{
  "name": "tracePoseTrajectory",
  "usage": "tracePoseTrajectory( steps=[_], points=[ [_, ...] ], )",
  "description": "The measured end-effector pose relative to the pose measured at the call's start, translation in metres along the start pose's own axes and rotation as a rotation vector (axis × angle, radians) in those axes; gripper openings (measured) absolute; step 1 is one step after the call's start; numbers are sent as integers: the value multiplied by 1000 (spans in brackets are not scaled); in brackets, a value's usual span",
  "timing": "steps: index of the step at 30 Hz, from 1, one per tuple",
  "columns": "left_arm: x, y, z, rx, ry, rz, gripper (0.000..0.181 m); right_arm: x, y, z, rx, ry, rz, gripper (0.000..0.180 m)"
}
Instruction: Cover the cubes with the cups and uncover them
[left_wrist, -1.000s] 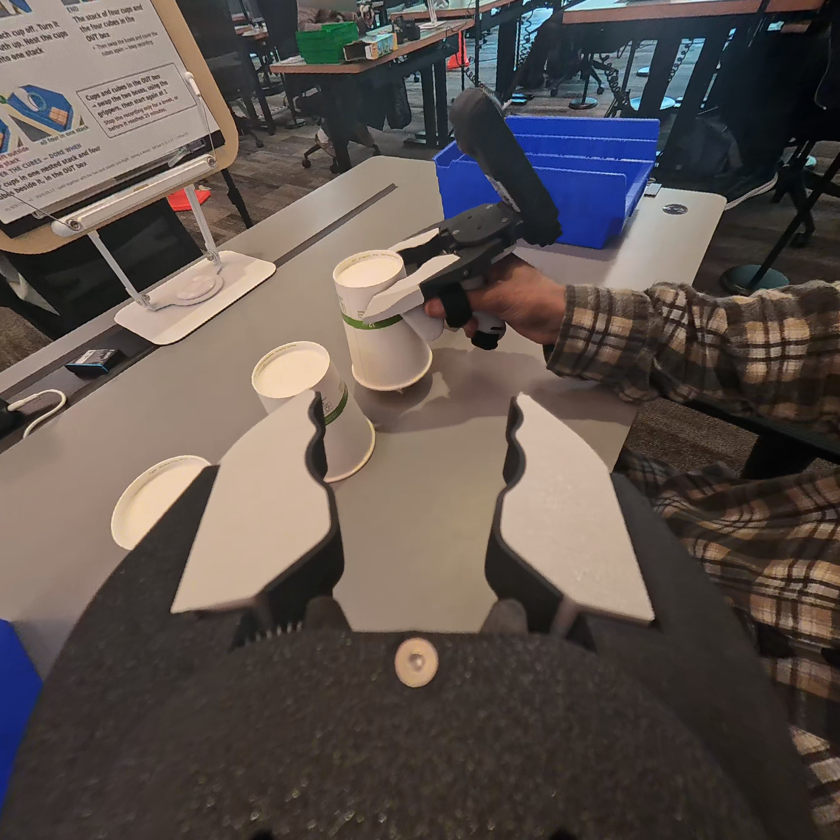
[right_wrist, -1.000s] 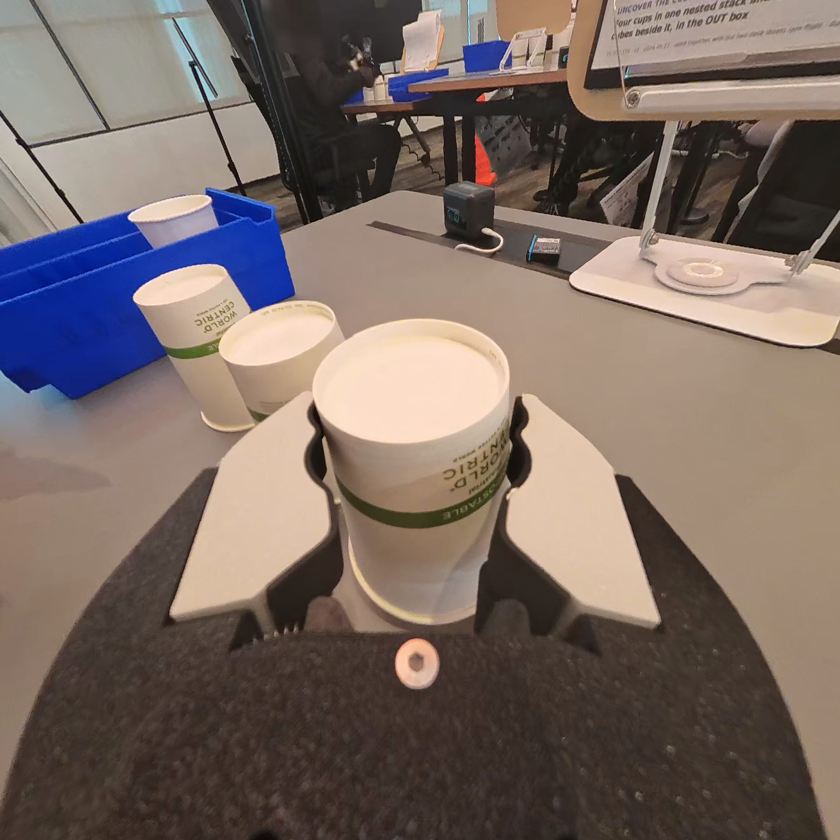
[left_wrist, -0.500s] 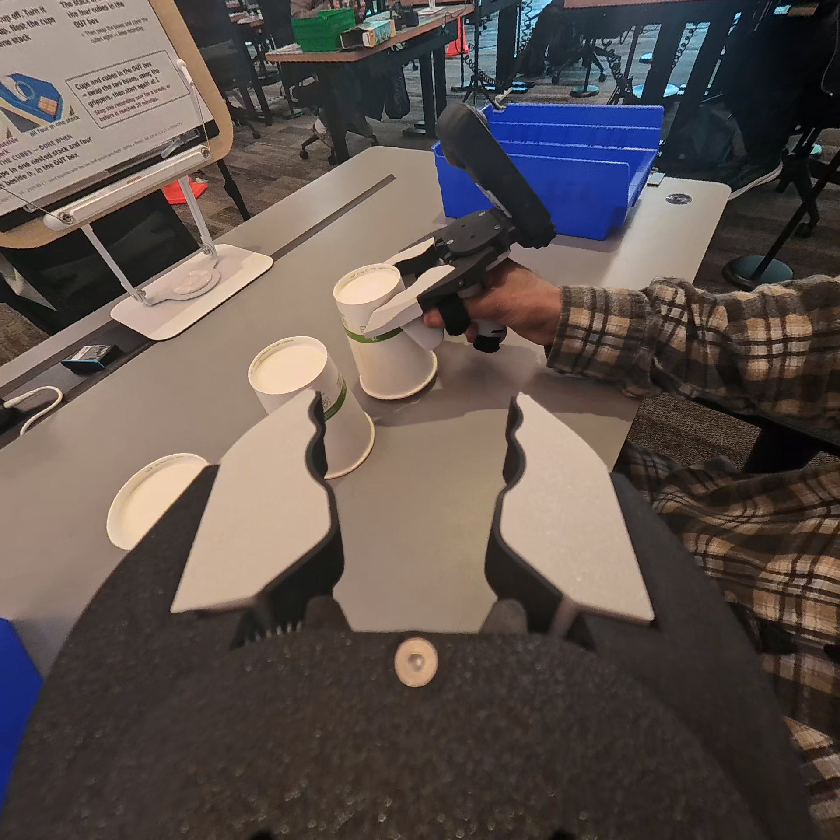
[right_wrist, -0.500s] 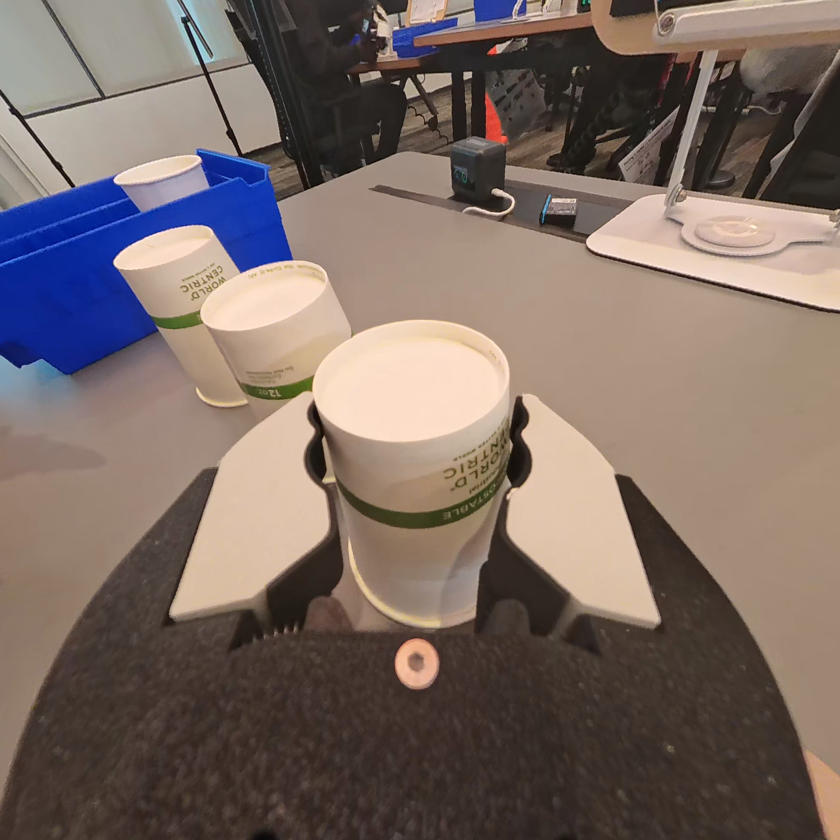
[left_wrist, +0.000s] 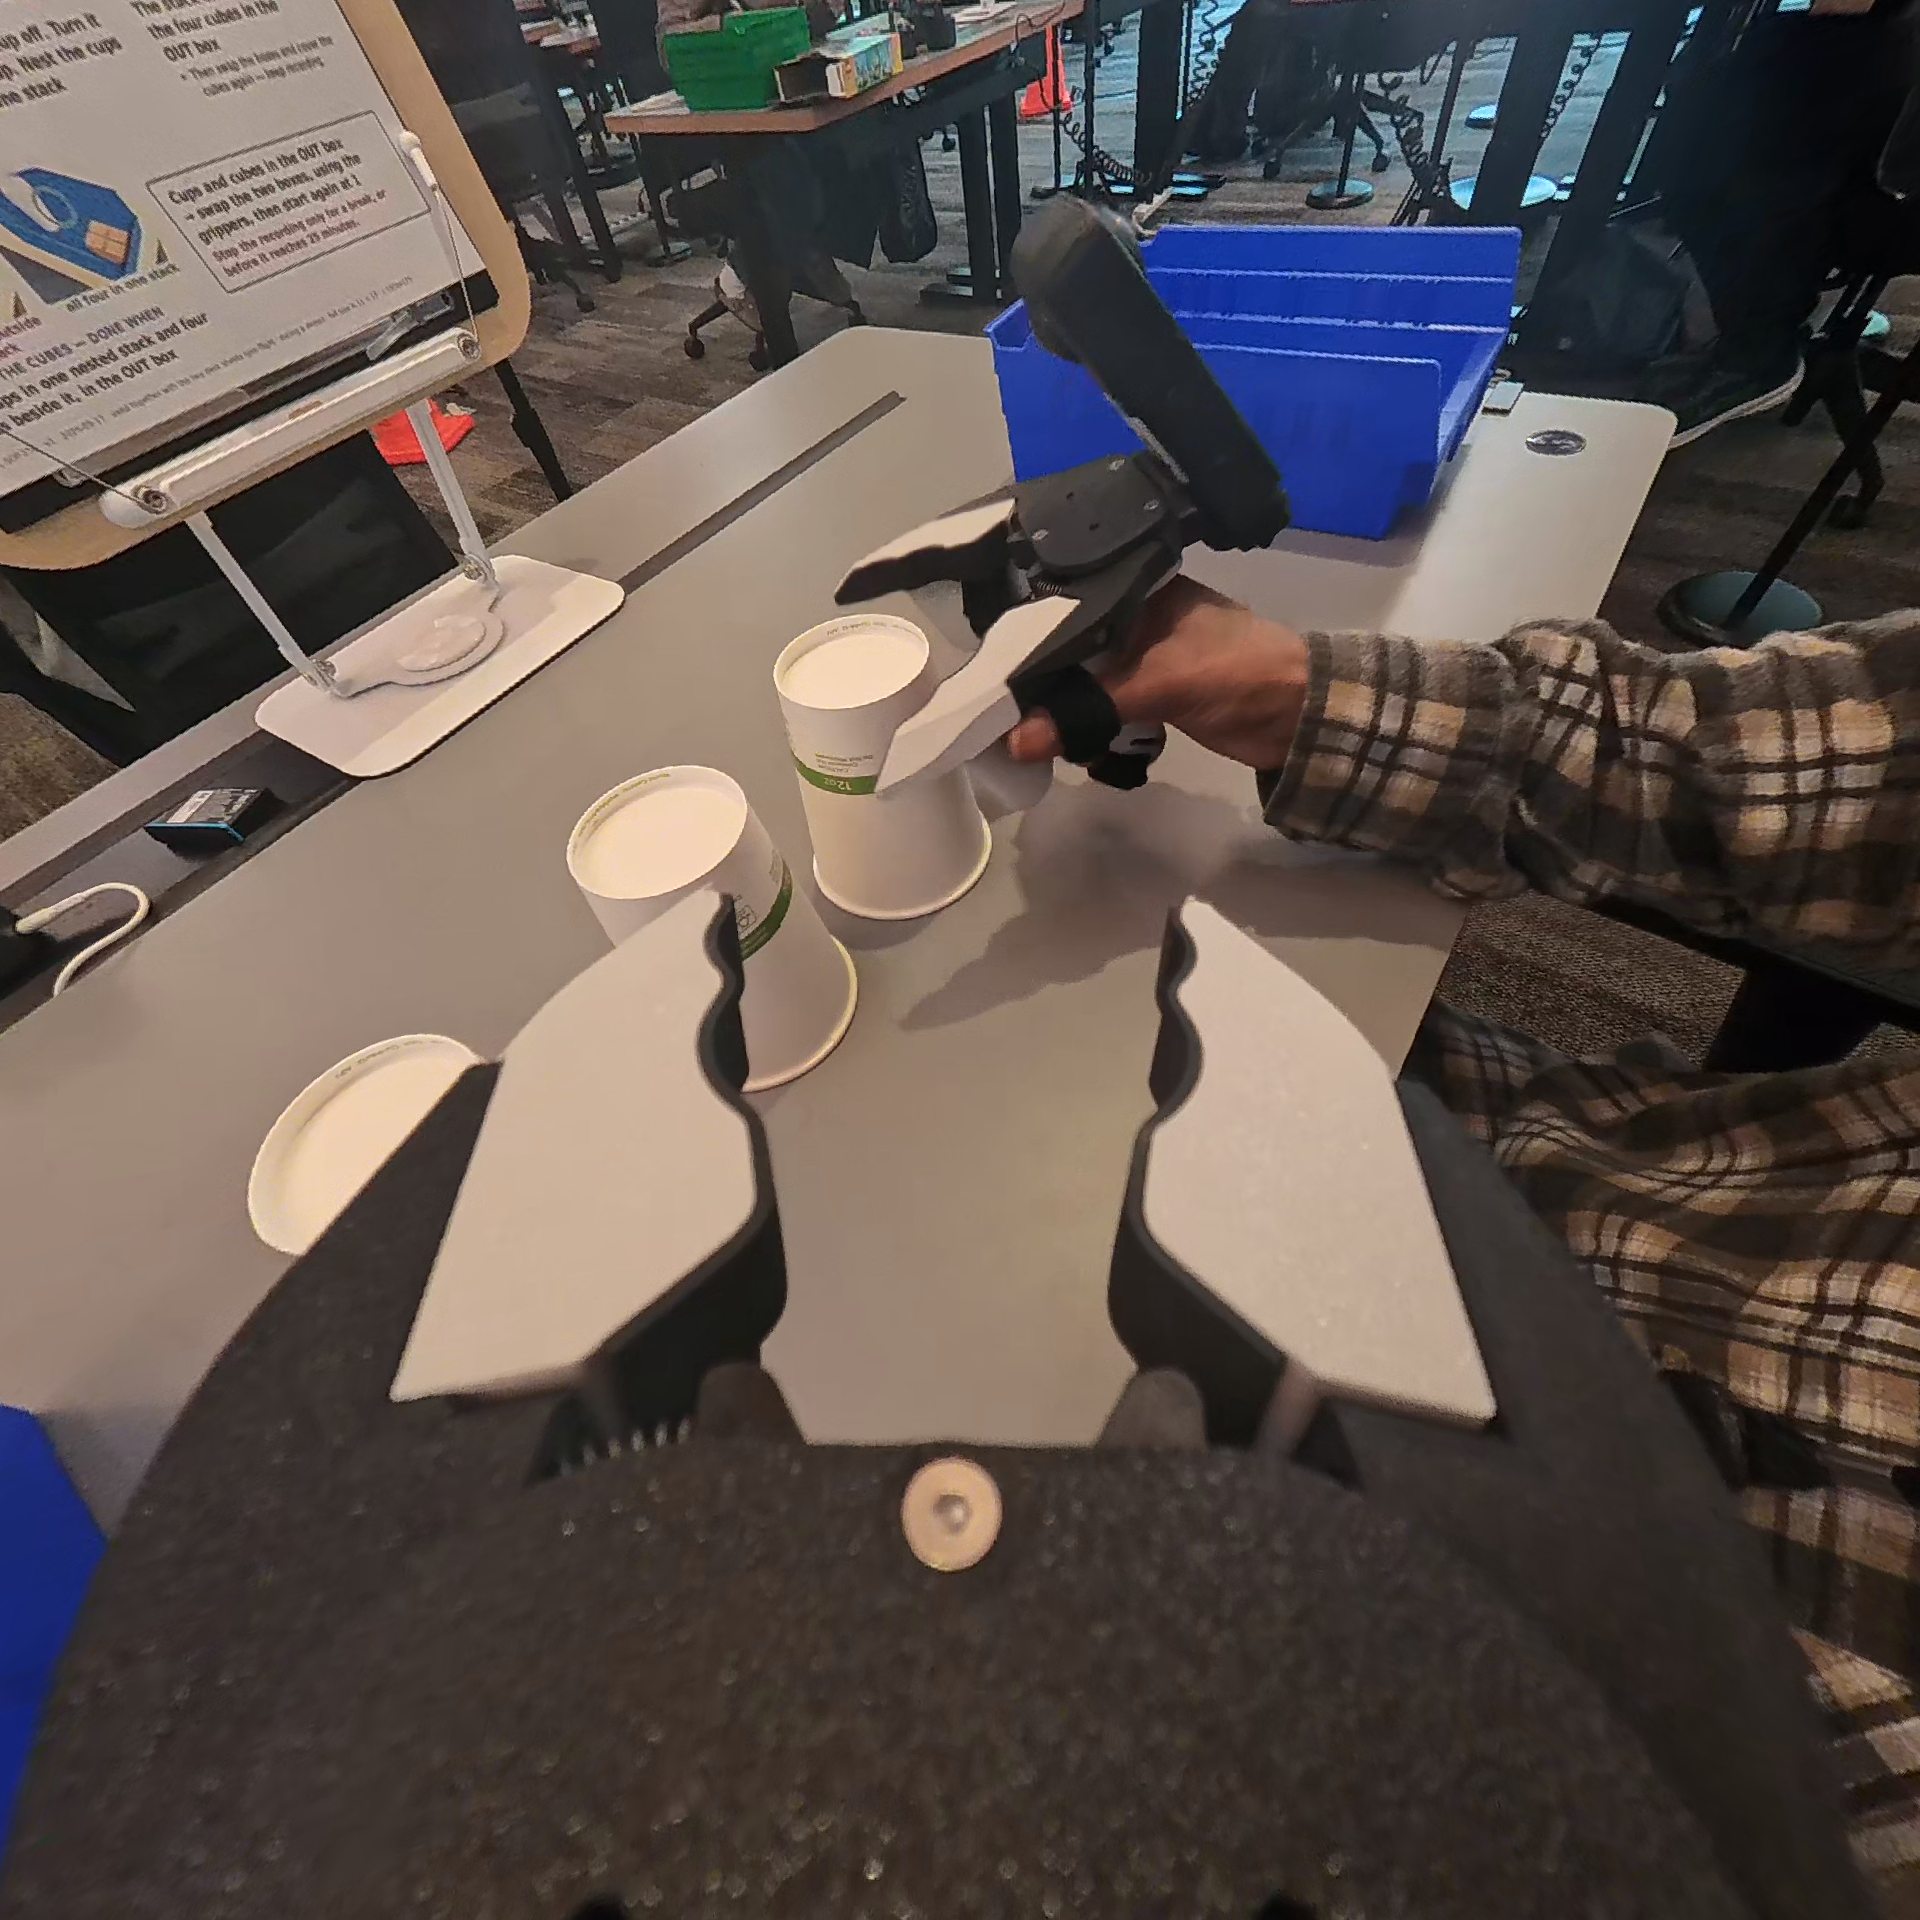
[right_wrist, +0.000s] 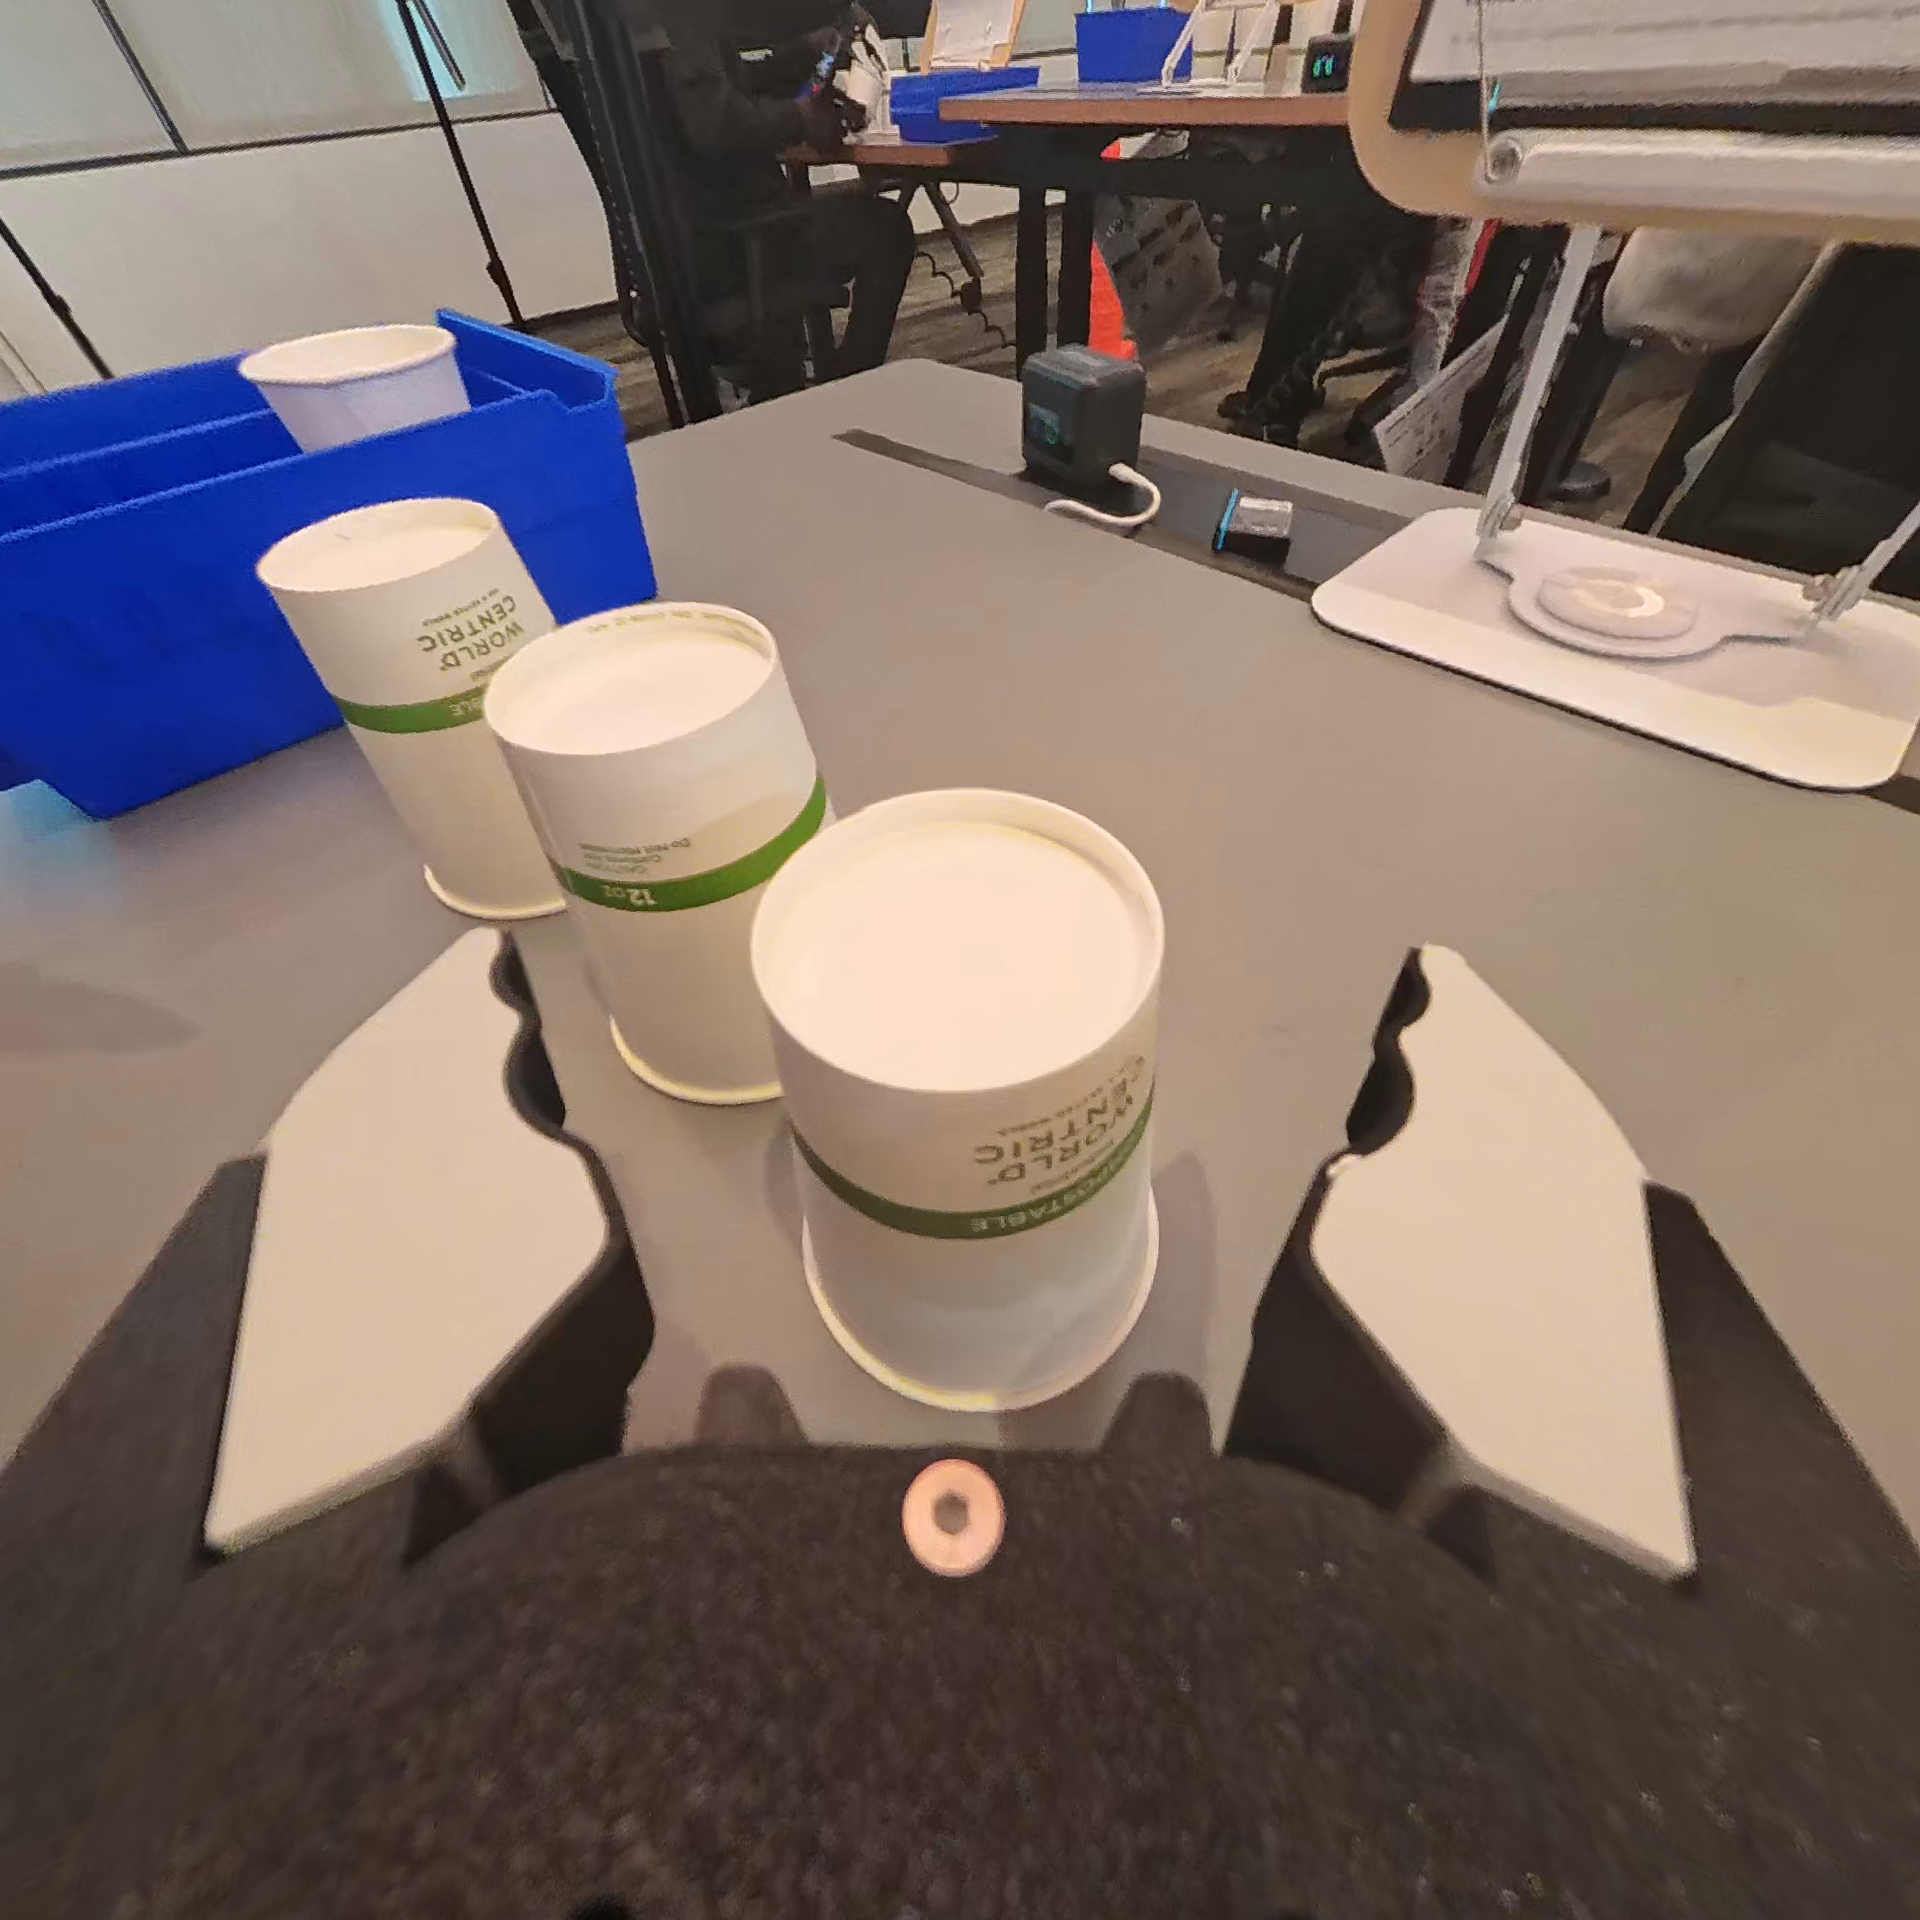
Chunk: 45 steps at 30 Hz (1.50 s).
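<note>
Three white paper cups with green bands stand upside down in a row on the grey desk (right_wrist: 1351, 831). The nearest cup (right_wrist: 966, 1091) sits between the spread fingers of the right gripper (right_wrist: 956, 1039), and neither finger touches it. The middle cup (right_wrist: 665, 831) stands just beside it, and the far cup (right_wrist: 416, 675) stands beyond that, near a blue bin (right_wrist: 135, 623) with another cup (right_wrist: 353, 384) upright inside. No cubes are visible; whether any lie under the cups cannot be told.

In the left wrist view, the left gripper (left_wrist: 956, 997) hovers over the desk with its fingers apart and nothing between them. The middle cup (left_wrist: 717, 914) is partly hidden behind its left finger. A hand (left_wrist: 1195, 675) in a plaid sleeve (left_wrist: 1610, 769) holds the right gripper (left_wrist: 873, 675) spread around the upper part of the nearest cup (left_wrist: 883, 769). A second blue bin (left_wrist: 1330, 395) sits at the desk's far end, and a white document stand (left_wrist: 436, 655) is at the left.
</note>
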<state>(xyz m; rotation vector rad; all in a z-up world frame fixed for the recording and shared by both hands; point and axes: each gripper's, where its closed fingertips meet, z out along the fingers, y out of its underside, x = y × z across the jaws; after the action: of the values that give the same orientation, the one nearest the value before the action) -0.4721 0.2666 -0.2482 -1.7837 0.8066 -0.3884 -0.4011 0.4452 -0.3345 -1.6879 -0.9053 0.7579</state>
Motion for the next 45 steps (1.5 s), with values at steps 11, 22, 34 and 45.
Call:
tracePoseTrajectory(
  steps=[11, 22, 34, 45],
  points=[
    [-2, 1, 0, -8, -17, 9, 76, -18, -27, -32, 35, -29, -78, 146],
    [-5, 8, 8, -31, -23, 3, 76, -44, -23, -125, 82, -33, -101, 143],
    [-157, 25, -105, -259, -428, -42, 73, -30, 13, -192, 133, -19, -4, 135],
    [-296, 125, -144, -711, -415, -42, 72, -32, 25, -181, 141, -91, 56, 130]
  ],
)
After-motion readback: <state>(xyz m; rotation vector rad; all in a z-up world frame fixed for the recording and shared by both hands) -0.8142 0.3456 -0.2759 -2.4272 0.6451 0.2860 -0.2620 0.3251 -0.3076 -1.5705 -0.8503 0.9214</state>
